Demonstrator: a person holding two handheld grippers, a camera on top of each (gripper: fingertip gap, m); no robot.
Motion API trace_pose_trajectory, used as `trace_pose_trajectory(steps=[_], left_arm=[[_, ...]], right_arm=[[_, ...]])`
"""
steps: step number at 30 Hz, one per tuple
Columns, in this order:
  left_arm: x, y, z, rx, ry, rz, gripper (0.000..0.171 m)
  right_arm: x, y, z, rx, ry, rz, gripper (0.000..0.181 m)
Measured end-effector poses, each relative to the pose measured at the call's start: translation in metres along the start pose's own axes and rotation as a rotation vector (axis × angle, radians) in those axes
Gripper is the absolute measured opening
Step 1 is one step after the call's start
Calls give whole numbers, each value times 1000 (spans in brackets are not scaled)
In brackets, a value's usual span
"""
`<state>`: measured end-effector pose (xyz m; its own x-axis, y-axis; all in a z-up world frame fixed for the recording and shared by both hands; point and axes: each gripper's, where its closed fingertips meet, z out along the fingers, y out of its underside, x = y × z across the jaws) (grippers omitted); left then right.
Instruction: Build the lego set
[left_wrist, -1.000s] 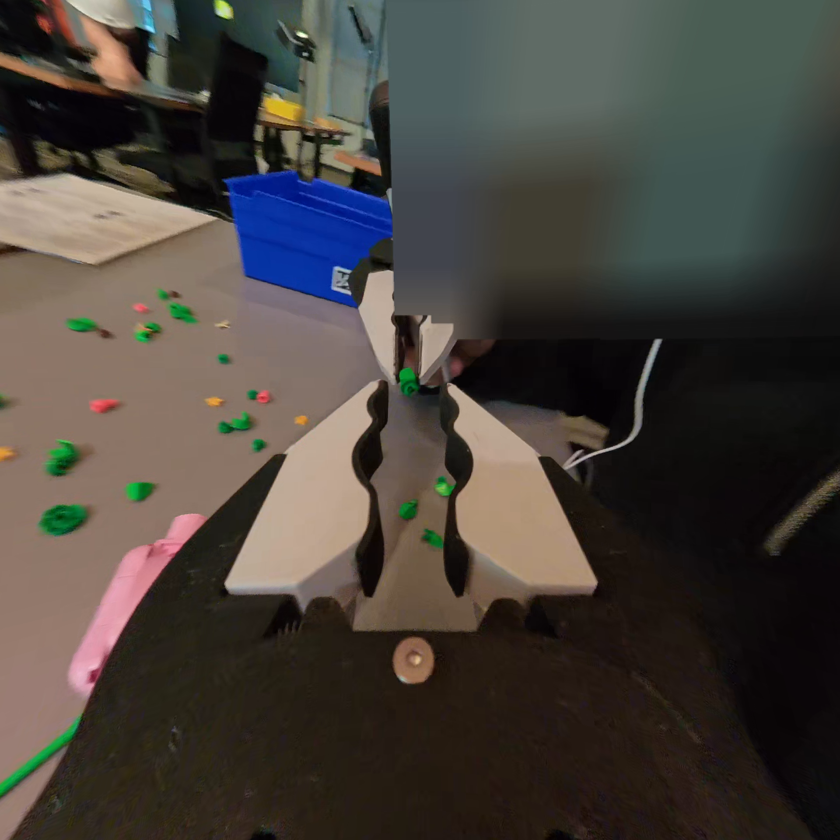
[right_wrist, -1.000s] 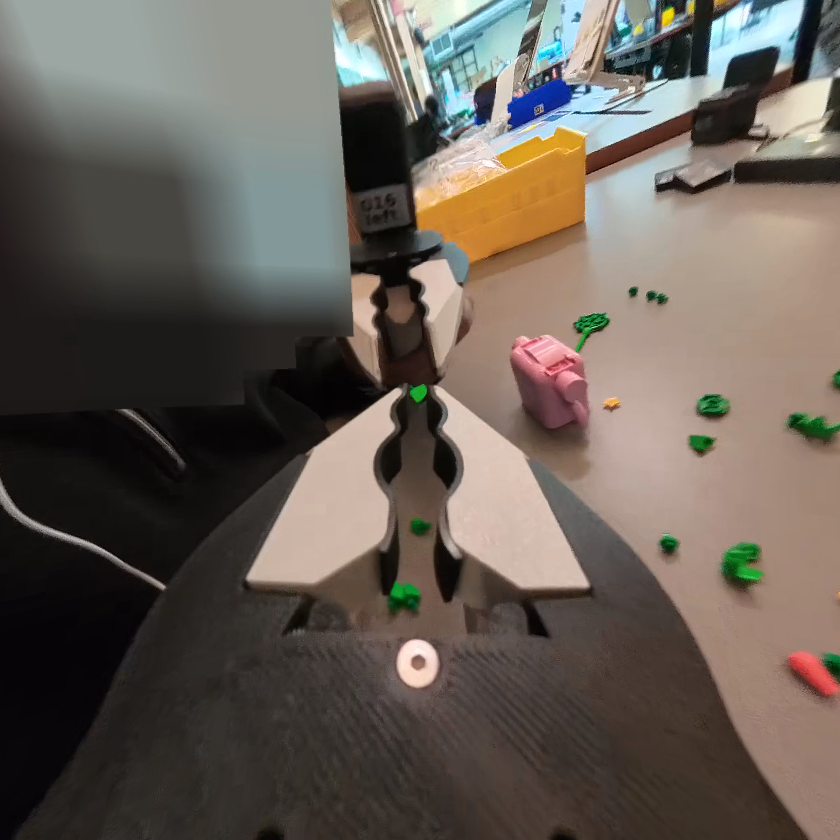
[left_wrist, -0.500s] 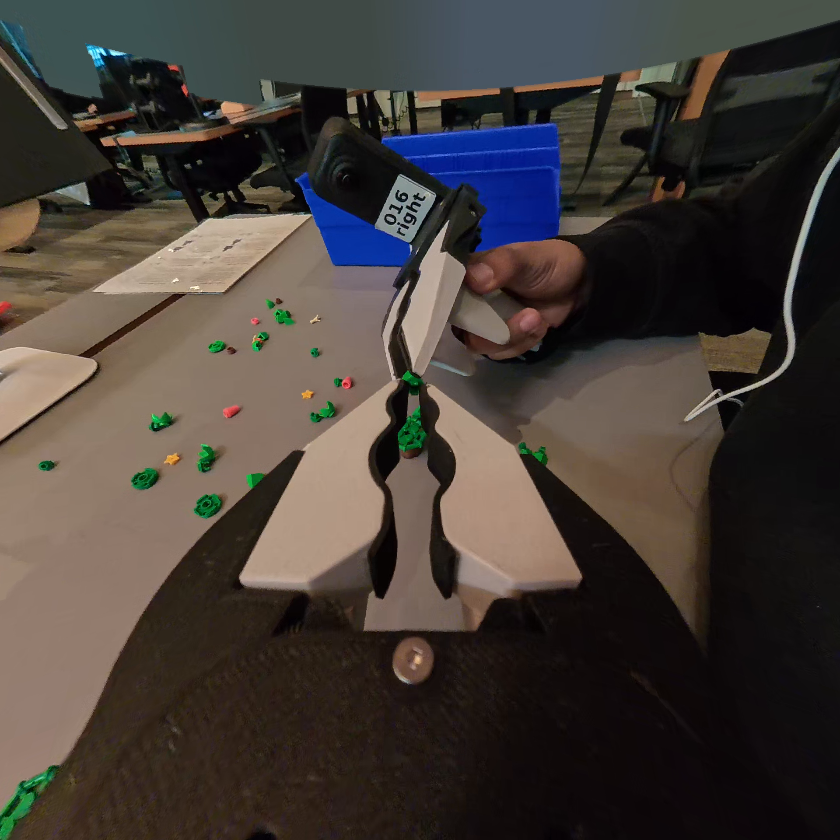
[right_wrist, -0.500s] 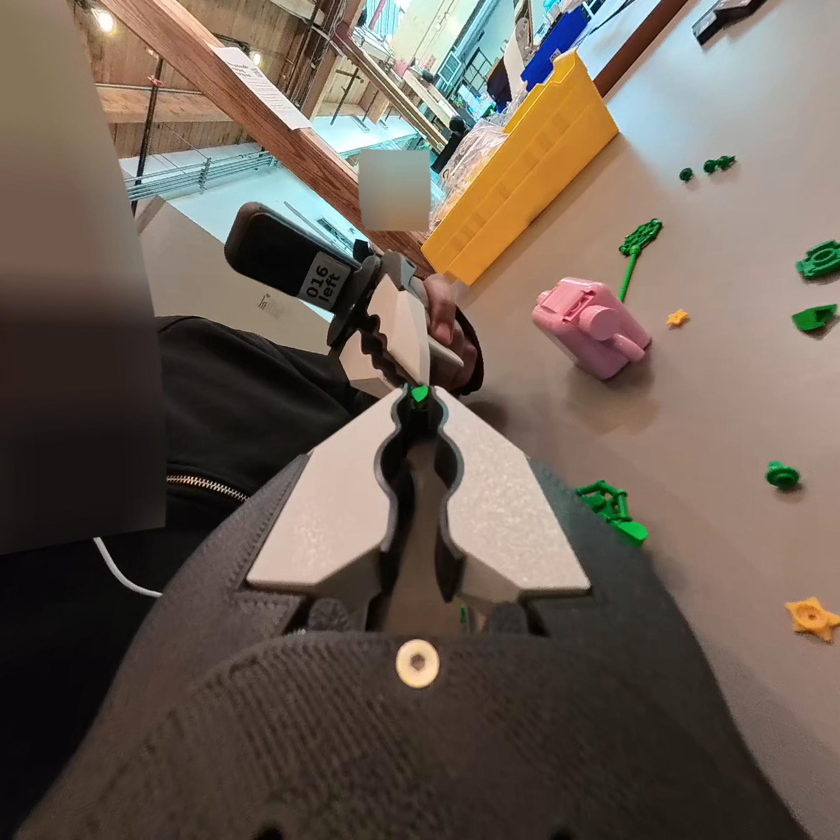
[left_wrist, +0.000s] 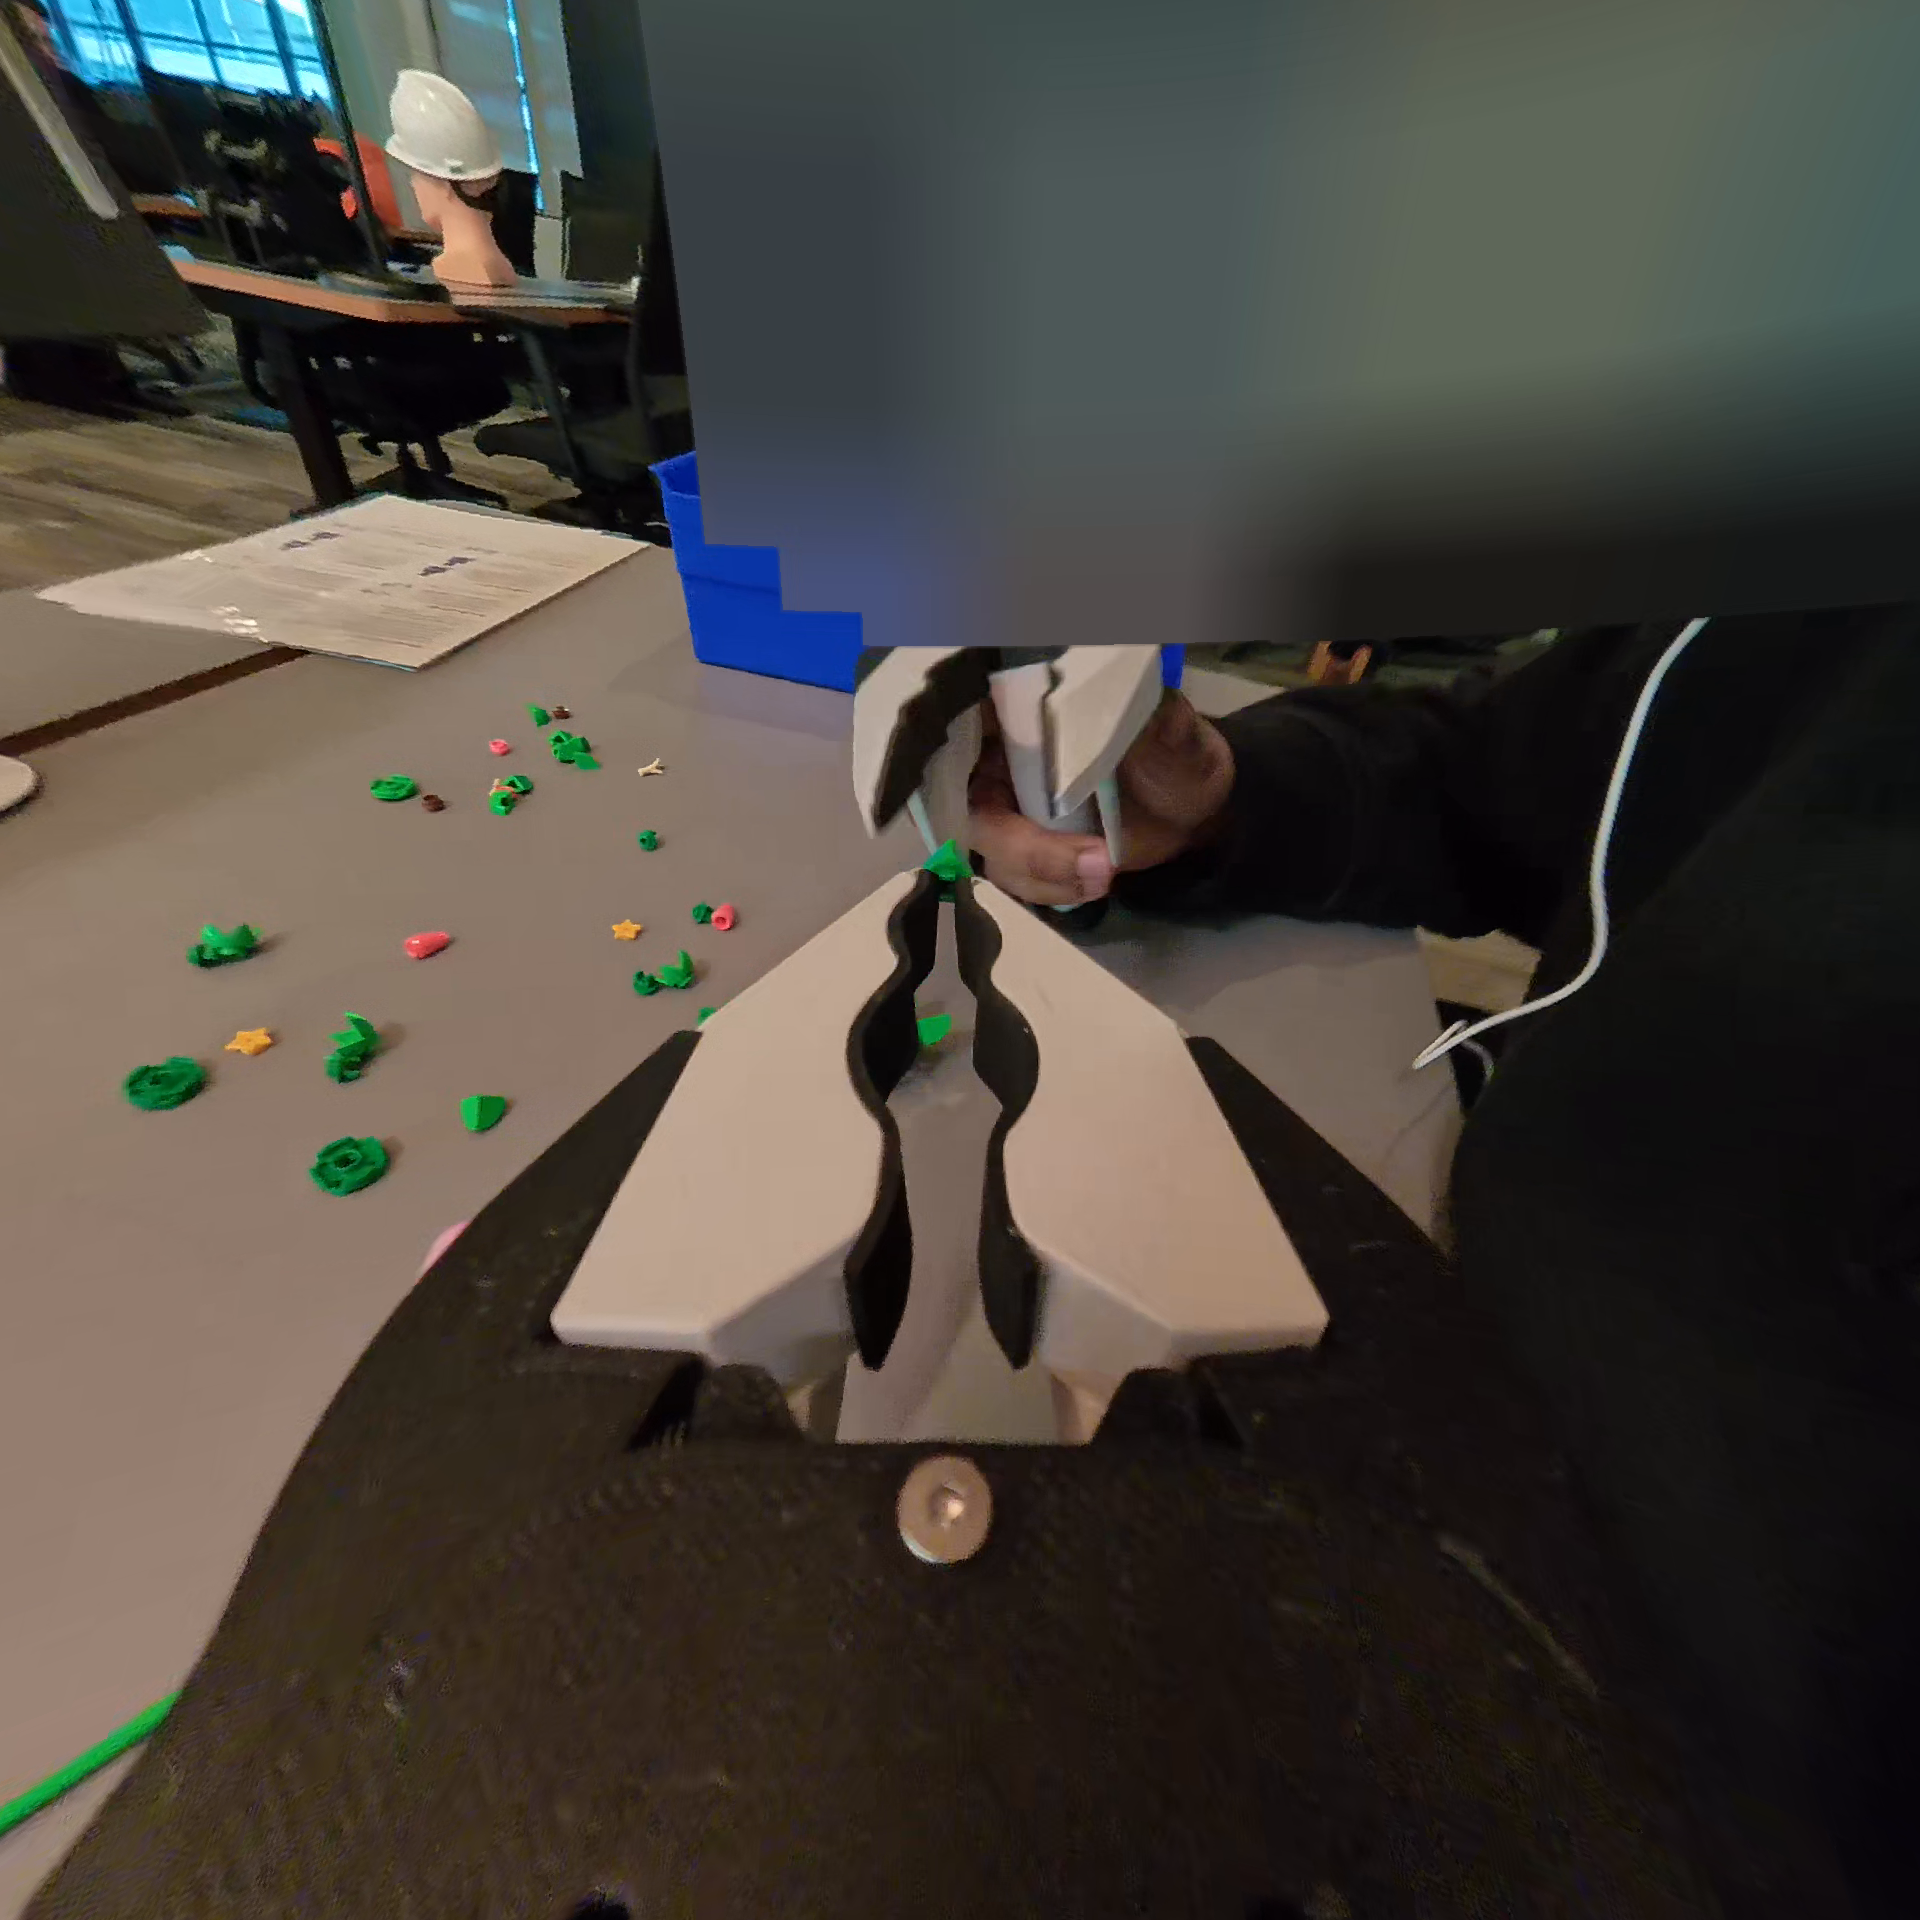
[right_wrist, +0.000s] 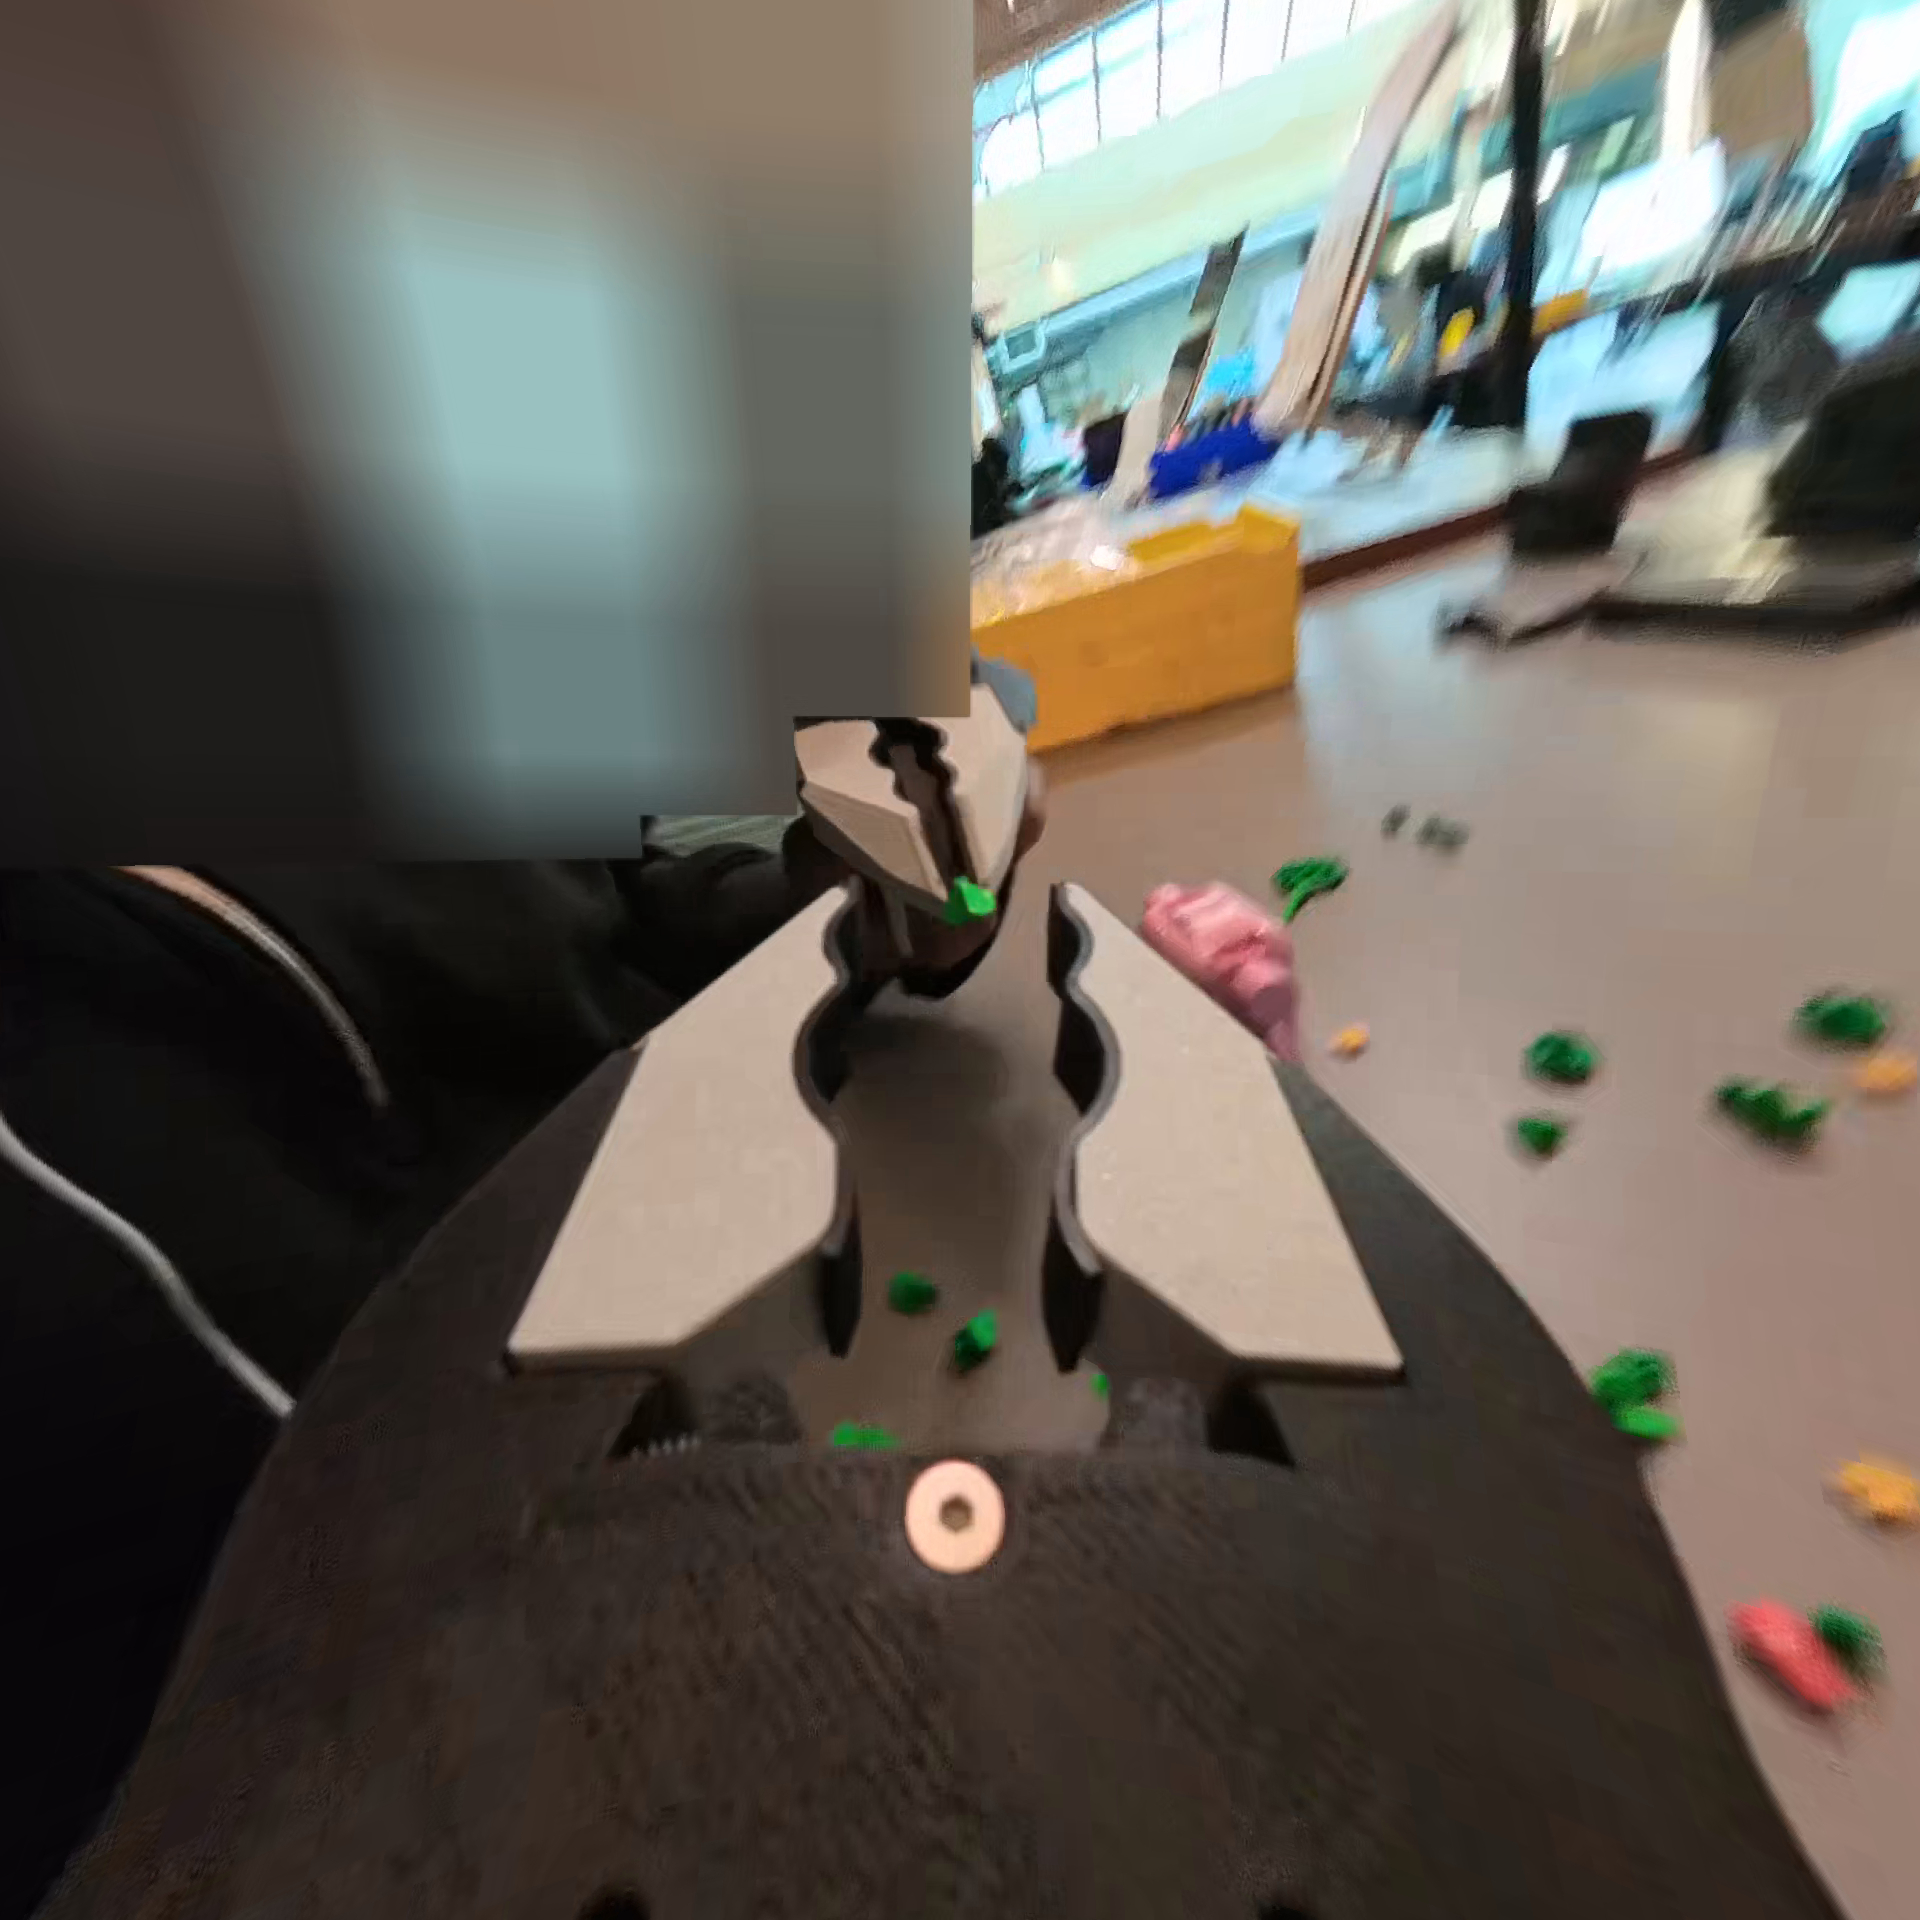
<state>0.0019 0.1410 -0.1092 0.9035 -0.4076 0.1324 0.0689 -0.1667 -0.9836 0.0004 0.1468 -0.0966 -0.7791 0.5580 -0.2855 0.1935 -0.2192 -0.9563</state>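
Observation:
My left gripper (left_wrist: 943, 883) is shut at its tips on a small green lego piece (left_wrist: 945, 862) and holds it above the grey table (left_wrist: 208, 1351). In the right wrist view my right gripper (right_wrist: 951, 904) is open and empty, its jaws apart on either side of the left gripper (right_wrist: 961, 883). That gripper still pinches the green piece (right_wrist: 966, 899) just ahead. In the left wrist view the right gripper sits right behind the piece, held by a hand (left_wrist: 1039, 862).
Loose green, pink and orange pieces (left_wrist: 348, 1164) lie scattered on the table to the left. A blue bin (left_wrist: 748, 613) and a paper sheet (left_wrist: 353, 571) are at the back. The right wrist view shows a yellow bin (right_wrist: 1143, 623) and a pink block (right_wrist: 1236, 956). The tips of both grippers are at nearly the same place.
My right gripper has opened and let go of the green piece. My left gripper keeps hold of it. Both grippers have tilted back to level.

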Motion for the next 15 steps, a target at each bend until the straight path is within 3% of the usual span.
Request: trace_pose_trajectory(steps=[3,8,11,15], left_arm=[[-1,-2,-1,29,64,-134,0],[7,-6,-1,86,275,-435,0],[9,-7,-1,93,321,-486,0],[13,-4,1,70,349,-505,0]], right_arm=[[-5,-7,-5,-9,115,-423,39],[-7,2,-1,-133,318,-992,25],[-11,8,3,-154,355,-1158,14],[-12,11,4,-165,350,-1167,12]])
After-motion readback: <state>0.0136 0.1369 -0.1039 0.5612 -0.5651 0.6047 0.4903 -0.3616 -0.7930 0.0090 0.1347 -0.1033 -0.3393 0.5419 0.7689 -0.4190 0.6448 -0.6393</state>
